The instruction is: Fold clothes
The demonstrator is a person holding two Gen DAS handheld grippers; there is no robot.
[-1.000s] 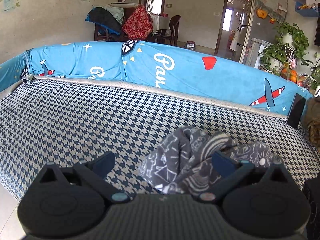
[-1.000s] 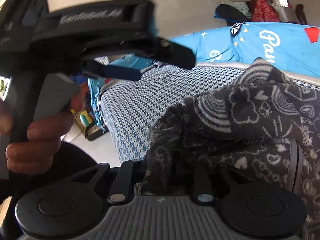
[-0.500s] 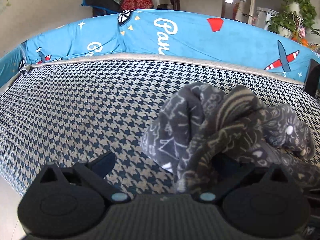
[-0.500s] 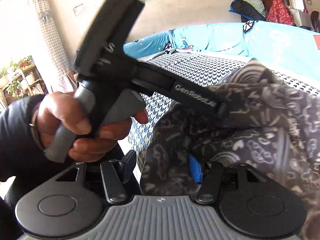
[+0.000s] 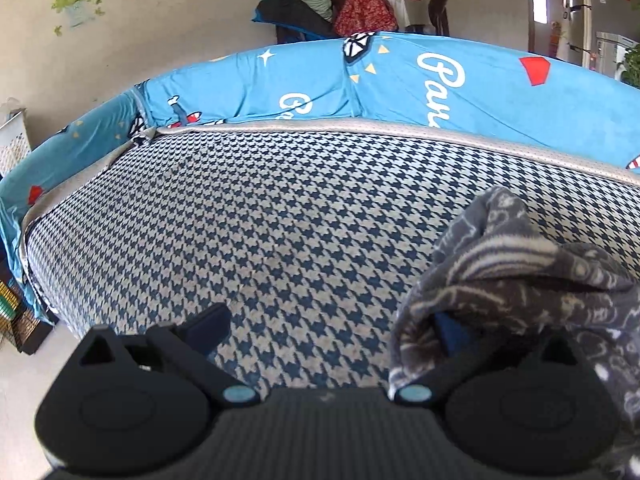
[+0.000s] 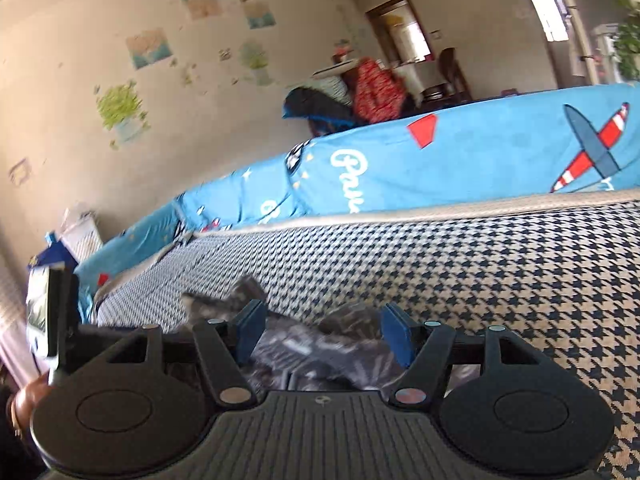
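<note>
Left gripper (image 5: 332, 328): jaws wide apart, grey patterned garment (image 5: 516, 276) draped over right finger, not clamped. Right gripper (image 6: 322, 334): jaws spread, nothing pinched; same garment (image 6: 320, 350) bunched between and below fingers, near edge of houndstooth bed (image 6: 520, 280). Risks, judged: cloth snagged on left finger drags when pulled away; crumpled heap hides edges, so next grasp may catch several layers and fold goes crooked.

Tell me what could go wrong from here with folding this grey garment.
The grey patterned garment drapes over one finger of the open left gripper, so it could snag or drag. The right gripper is open above the bunched cloth; closing now might pinch several layers instead of one edge.
</note>
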